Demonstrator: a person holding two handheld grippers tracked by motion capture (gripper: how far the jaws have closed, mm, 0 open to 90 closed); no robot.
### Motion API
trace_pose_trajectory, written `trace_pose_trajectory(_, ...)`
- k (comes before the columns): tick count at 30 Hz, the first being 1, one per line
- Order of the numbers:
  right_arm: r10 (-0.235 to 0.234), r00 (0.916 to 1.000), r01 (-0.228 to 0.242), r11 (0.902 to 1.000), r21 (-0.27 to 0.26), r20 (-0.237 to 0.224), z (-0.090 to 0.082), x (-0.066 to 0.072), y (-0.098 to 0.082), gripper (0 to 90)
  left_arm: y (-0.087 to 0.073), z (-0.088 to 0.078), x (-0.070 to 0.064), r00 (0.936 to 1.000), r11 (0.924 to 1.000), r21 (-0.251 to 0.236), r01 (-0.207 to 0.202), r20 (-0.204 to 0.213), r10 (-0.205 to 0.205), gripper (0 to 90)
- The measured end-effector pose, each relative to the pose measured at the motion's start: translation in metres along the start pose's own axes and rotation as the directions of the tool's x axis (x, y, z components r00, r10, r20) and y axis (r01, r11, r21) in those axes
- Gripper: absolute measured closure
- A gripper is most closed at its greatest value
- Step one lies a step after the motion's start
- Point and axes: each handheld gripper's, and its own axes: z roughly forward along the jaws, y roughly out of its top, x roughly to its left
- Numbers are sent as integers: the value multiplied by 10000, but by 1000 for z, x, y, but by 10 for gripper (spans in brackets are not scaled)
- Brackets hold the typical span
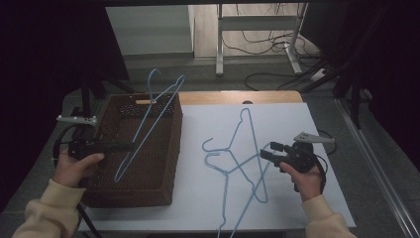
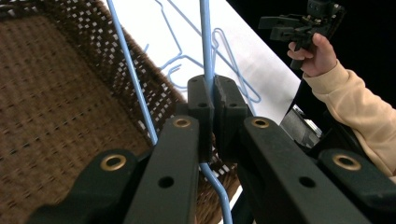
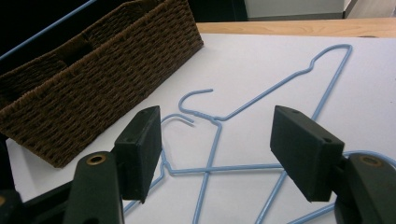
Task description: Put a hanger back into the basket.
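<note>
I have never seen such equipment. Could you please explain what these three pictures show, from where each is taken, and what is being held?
A person sits at a table and holds a two-jaw tool in each hand. The high view looks down from above the person. The other two pictures come from small cameras riding on each tool, looking along its black jaws.

The left gripper is shut on a blue wire hanger, holding it above a brown woven basket; in the left gripper view the wire passes between the closed pads. The right gripper is open and holds nothing. It hovers over two more blue hangers lying crossed on the white table surface.
</note>
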Motion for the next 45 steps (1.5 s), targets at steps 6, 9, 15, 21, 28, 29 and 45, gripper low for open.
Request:
trace_pose_trajectory(6, 9, 10000, -9, 10000, 18, 12, 1, 0, 0, 343, -11, -8, 16, 9999, 9997, 205, 126, -86, -124, 865)
trace_pose_trajectory(9, 2, 10000, -2, 10000, 43, 23, 2, 0, 0, 343, -16, -9, 24, 9997, 9990, 377, 227, -136, -222, 865)
trace_pose_trajectory(15, 9, 10000, -9, 10000, 66, 28, 2, 0, -1, 342, -24, -6, 39, 9989, 9963, 739, 447, -137, -438, 865)
trace_pose_trajectory(21, 21, 10000, -22, 10000, 59, 37, 2, -1, -1, 342, -29, -9, 46, 9989, 9956, 809, 465, -86, -460, 865)
trace_pose_trajectory(28, 27, 10000, -28, 10000, 81, 34, 2, -1, -1, 342, -35, -6, 56, 9977, 9920, 1067, 676, -91, -670, 863)
trace_pose_trajectory(29, 29, 10000, -29, 10000, 79, 33, 3, -1, -1, 342, -36, -3, 60, 9972, 9896, 1231, 741, -200, -722, 864)
trace_pose_trajectory(45, 35, 10000, -35, 10000, 90, 35, 3, -1, -1, 342, -46, 1, 85, 9482, 9684, 1411, 2057, -2736, -1616, 852)
